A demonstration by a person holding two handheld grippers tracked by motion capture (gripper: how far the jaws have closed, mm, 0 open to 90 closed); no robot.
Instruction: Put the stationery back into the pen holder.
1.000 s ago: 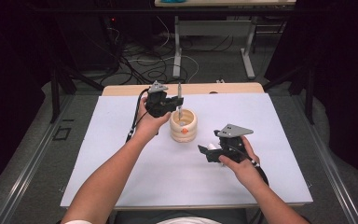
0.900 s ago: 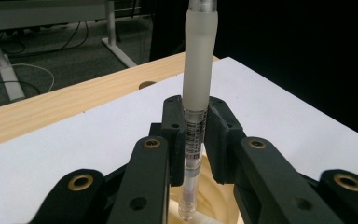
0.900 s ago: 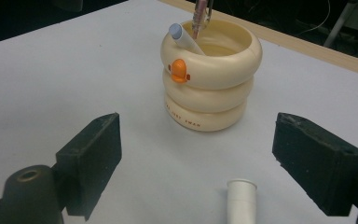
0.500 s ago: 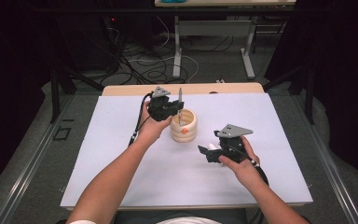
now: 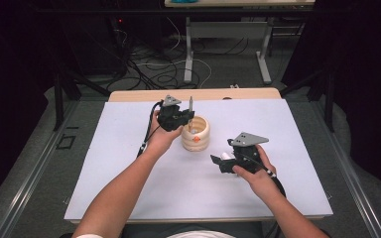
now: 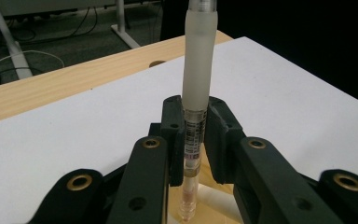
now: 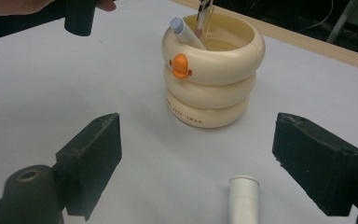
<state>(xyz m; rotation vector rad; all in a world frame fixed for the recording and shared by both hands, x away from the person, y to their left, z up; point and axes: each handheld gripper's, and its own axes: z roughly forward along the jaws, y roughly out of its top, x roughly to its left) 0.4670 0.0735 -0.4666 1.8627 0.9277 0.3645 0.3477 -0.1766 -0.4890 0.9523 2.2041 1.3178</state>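
A white surface [image 5: 129, 188] fills the middle of the high view, with a strip of bare wood along its far edge and dark floor with loose cables behind. Near the centre of the frame stands a cream ringed holder [image 5: 196, 134] with a small orange duck bill on its side.

The left hand-held gripper [image 5: 174, 118] sits just left of the holder's rim, its jaws closed on a pen [image 6: 196, 93]. The pen stands upright; in the left gripper view its frosted upper part rises to the top of the frame, while its clear lower tip dips into the holder's mouth.

A second pen [image 7: 186, 33] leans inside the holder, its rounded end above the rim at the upper centre of the right gripper view.

The right hand-held gripper [image 5: 221, 161] is at the lower right of the holder, apart from it, its jaws spread wide and holding nothing. A white tube [image 7: 243, 198] lies on the surface between them at the bottom of that frame.
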